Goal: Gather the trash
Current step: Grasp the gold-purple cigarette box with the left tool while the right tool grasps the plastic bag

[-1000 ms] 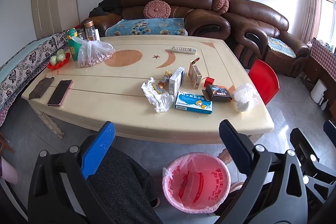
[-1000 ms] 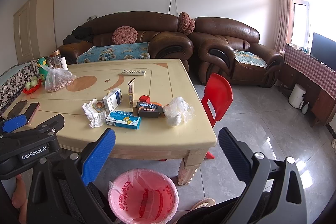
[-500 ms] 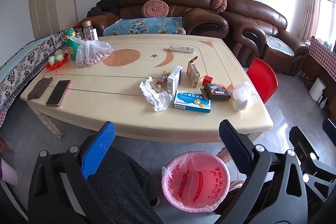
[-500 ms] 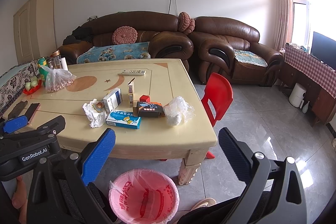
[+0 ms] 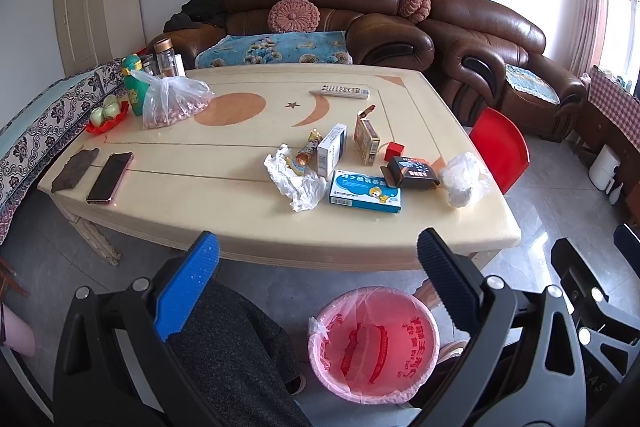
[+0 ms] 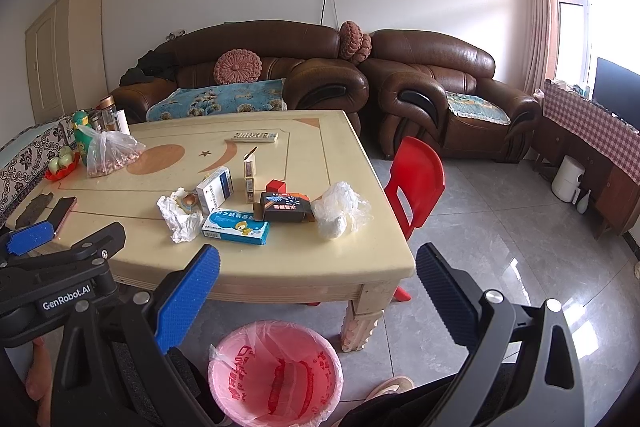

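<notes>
Trash lies on the cream table: crumpled white paper, a snack wrapper, a blue box, a white box, a tan box, a black box, a small red box and a white plastic bag. A pink-lined bin stands on the floor before the table. My left gripper and right gripper are open, empty, held short of the table.
A phone, dark cloth, bag of nuts, green bottle, fruit dish and remote are also on the table. A red chair stands at its right side. Sofas stand behind. My knees are below the grippers.
Both views have shifted only slightly; the left gripper has drifted a little, so the table sits a bit lower-left in its view. Nothing was picked up or moved.
</notes>
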A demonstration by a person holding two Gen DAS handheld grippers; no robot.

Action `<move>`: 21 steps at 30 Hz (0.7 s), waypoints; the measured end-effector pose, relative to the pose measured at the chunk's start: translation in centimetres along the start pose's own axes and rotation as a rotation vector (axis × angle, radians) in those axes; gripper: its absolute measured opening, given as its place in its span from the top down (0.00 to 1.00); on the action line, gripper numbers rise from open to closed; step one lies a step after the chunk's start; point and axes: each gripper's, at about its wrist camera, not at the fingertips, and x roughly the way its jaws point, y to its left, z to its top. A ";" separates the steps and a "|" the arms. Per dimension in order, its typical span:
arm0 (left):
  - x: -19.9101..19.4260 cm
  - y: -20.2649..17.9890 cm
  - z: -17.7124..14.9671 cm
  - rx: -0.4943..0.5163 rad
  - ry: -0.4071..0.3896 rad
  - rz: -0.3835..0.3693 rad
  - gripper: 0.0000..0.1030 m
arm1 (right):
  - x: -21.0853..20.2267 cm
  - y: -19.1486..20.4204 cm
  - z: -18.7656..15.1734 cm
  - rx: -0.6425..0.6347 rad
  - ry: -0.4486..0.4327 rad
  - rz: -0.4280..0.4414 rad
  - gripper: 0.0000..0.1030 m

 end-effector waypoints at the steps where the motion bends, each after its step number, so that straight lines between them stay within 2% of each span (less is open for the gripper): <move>1: 0.2 0.1 0.1 0.005 0.002 -0.004 0.06 | 0.1 0.0 0.0 -0.001 0.000 0.002 0.07; 5: 1.2 0.3 0.4 0.027 0.027 -0.027 0.06 | 0.2 0.1 -0.1 -0.008 0.001 0.020 0.07; 12: 4.0 1.2 2.7 0.027 0.064 -0.018 0.06 | 3.8 -1.9 -0.6 0.007 0.001 0.037 0.07; 21: 8.5 -0.1 6.7 0.038 0.140 -0.077 0.06 | 9.3 -4.5 1.0 0.026 0.048 0.103 0.07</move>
